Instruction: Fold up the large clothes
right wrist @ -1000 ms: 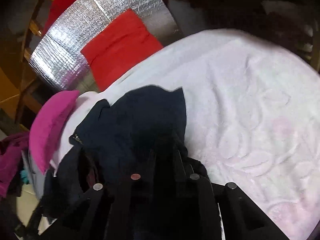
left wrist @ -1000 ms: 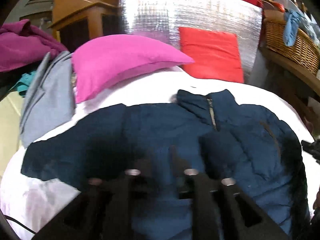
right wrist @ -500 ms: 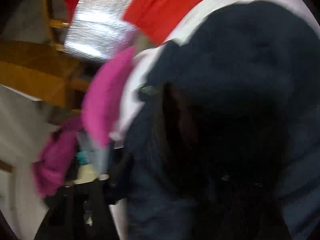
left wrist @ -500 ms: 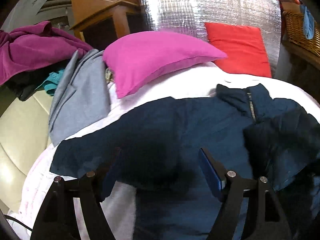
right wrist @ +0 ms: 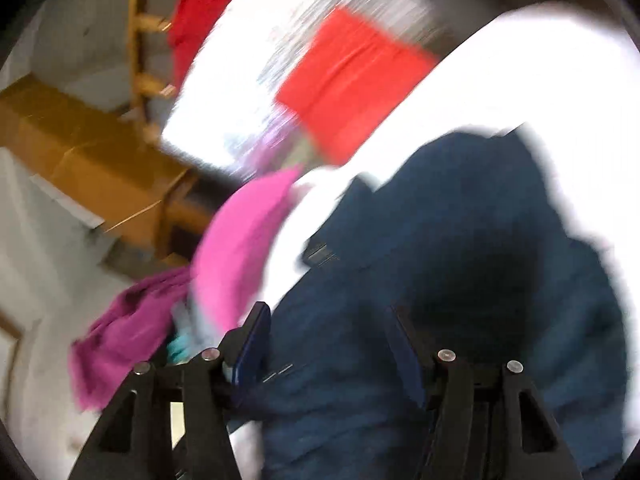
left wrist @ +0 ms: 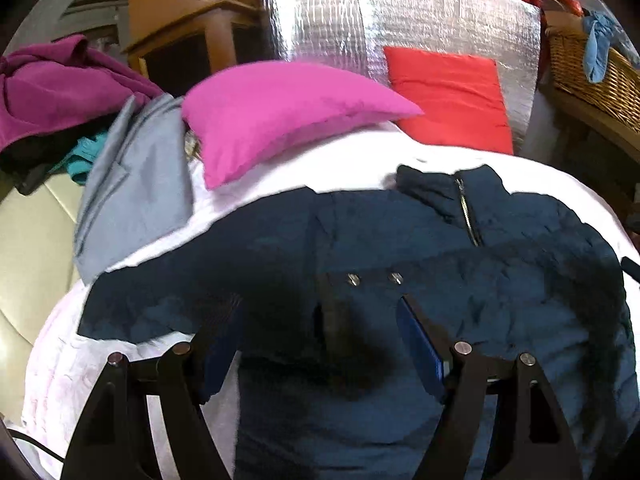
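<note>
A navy quilted jacket [left wrist: 500, 280] lies spread front-up on the white bedspread [left wrist: 340, 164], its zip collar toward the pillows. My left gripper [left wrist: 320, 308] hovers over the jacket's lower left part with jaws open; the pads press on nothing. A dark strip with two screws [left wrist: 374, 279] shows just ahead of it, and I cannot tell what it is. The right wrist view is blurred by motion. There my right gripper [right wrist: 328, 312] is open above the same jacket [right wrist: 480, 220], with fabric below its jaws but not pinched.
A pink pillow [left wrist: 288, 112] and a red cushion [left wrist: 448, 96] lean against a silver foil panel [left wrist: 400, 20] at the head of the bed. A grey garment [left wrist: 132, 188] and purple clothes [left wrist: 52, 88] lie at the left. A wicker basket [left wrist: 592, 68] stands on the right.
Both grippers went from shut to open and let go of the jacket fabric. The right gripper swung sharply, blurring its view. The left one shifted a little over the jacket.
</note>
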